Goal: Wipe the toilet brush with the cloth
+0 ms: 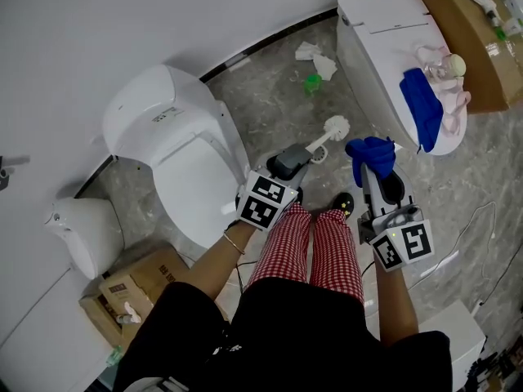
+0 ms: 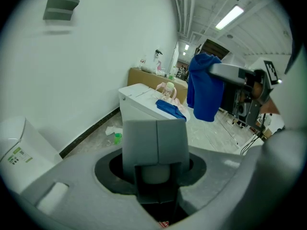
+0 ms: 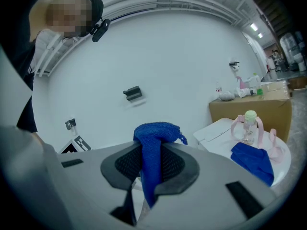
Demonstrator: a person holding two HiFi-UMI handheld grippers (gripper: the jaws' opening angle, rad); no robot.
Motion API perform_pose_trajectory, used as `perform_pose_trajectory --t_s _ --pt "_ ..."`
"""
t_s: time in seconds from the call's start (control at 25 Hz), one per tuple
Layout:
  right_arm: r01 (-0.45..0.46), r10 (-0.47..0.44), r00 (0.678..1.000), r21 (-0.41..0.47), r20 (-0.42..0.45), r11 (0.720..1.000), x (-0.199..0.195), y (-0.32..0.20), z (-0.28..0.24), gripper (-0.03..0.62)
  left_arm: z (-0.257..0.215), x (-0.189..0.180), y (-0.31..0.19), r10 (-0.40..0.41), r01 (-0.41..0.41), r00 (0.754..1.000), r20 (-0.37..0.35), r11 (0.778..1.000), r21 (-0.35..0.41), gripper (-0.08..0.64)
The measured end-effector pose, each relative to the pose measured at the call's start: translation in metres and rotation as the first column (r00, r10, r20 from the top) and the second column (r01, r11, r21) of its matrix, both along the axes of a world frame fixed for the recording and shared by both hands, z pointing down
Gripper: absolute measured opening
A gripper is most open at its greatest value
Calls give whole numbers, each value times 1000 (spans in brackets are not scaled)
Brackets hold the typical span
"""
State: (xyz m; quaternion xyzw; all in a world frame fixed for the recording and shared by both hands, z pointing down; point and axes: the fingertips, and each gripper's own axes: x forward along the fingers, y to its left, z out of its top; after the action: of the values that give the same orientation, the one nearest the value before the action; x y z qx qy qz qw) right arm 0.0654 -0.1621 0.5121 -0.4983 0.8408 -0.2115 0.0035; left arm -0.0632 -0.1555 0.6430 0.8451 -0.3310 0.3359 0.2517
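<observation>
The toilet brush is held in the air over the floor, with its white head pointing away from me. The jaws of my left gripper are closed round its handle. Just beside the head, but not touching it, is the blue cloth. The jaws of my right gripper are pinched shut on one fold of it, and the rest bunches above and hangs loose below.

That thin hold worries me: if the bristles snag the weave, I judge they could drag the cloth free and drop it. Pushing sideways on the head, well out from my left jaws, could make the round handle twist or slide. My checked trousers are right underneath, so anything flicked off would land there.
</observation>
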Motion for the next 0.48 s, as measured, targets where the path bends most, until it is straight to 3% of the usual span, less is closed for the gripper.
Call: perform_pose_trajectory --t_s 0.48 --pt "22 -22 1000 60 -1 998 -9 4 -39 70 -58 8 -7 32 -29 999 -32 997 75 170"
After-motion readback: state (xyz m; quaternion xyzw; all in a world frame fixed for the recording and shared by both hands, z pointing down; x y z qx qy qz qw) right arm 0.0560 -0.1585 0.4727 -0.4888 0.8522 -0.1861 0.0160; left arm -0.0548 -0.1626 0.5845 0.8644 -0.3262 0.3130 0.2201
